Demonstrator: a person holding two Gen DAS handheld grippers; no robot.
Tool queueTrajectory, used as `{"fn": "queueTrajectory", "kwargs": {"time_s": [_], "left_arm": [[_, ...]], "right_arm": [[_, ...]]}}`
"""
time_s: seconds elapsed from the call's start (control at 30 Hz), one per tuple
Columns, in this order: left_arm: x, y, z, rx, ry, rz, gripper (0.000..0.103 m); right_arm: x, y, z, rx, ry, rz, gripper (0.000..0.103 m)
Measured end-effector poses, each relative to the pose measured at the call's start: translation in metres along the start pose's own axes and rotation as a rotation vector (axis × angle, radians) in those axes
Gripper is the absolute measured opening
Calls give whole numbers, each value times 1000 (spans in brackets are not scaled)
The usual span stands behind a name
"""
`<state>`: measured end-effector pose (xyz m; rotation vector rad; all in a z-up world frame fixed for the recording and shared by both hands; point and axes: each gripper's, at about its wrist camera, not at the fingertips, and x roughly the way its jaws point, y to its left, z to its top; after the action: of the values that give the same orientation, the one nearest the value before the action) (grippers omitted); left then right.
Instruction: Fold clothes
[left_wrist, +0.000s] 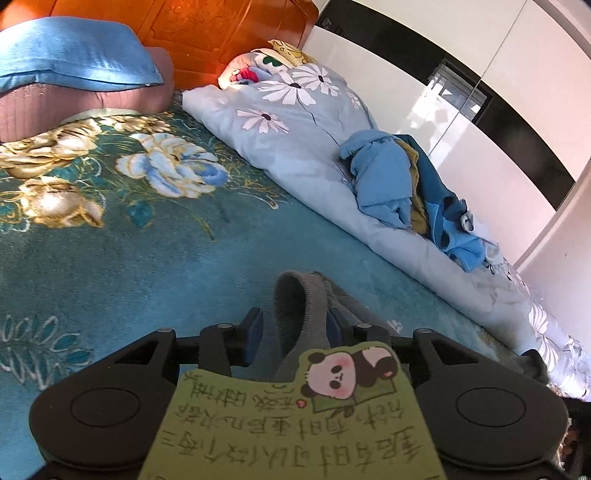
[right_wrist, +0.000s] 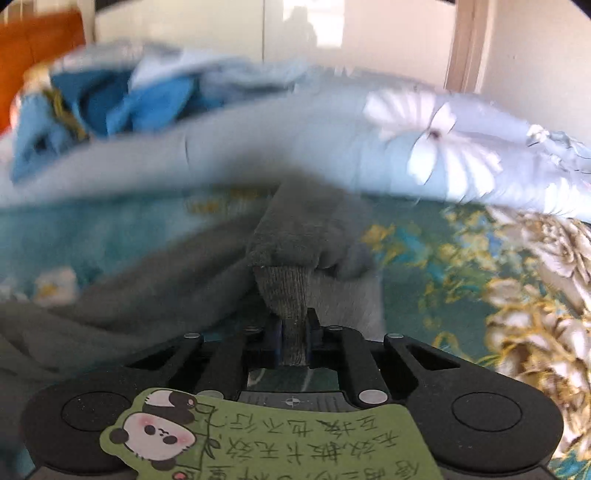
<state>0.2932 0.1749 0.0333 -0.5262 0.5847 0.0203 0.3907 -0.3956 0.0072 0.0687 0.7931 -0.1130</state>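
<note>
Teal floral bed (left_wrist: 147, 236): both tools, left tool (left_wrist: 295, 325) and right tool (right_wrist: 294, 332), clamp grey garment (right_wrist: 295, 236), unfolded; blue pile (left_wrist: 399, 188) far right waits.

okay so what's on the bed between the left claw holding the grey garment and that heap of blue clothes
In the left wrist view, past the left claw and grey garment comes bare teal floral bedspread, then the folded daisy-print quilt on which the blue clothes lie.

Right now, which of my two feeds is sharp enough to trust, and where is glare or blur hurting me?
Left wrist view: sharp; the grey garment sits between the jaws, sunlight glares off the glossy wardrobe doors, fisheye bends the edges. Right wrist view: motion-blurred across the blue clothes pile and quilt; only the ribbed cuff in the jaws reads clearly.
</note>
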Motion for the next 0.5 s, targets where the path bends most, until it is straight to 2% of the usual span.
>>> {"fn": "queueTrajectory", "kwargs": {"time_s": [0.13,0.3,0.4,0.5], "left_arm": [[-3,7,3,-25,4,-32,35],[-3,6,2,-35,5,-63,35],[0,4,1,-41,12,-67,36],[1,2,-1,-43,15,-68,36]], "right_arm": [[-89,-50,21,153,-154,126,8],[-212,-111,44,281,-351,178,8],[-233,-133,57,312,-372,123,8],[-197,-156,56,386,-276,51,9]]}}
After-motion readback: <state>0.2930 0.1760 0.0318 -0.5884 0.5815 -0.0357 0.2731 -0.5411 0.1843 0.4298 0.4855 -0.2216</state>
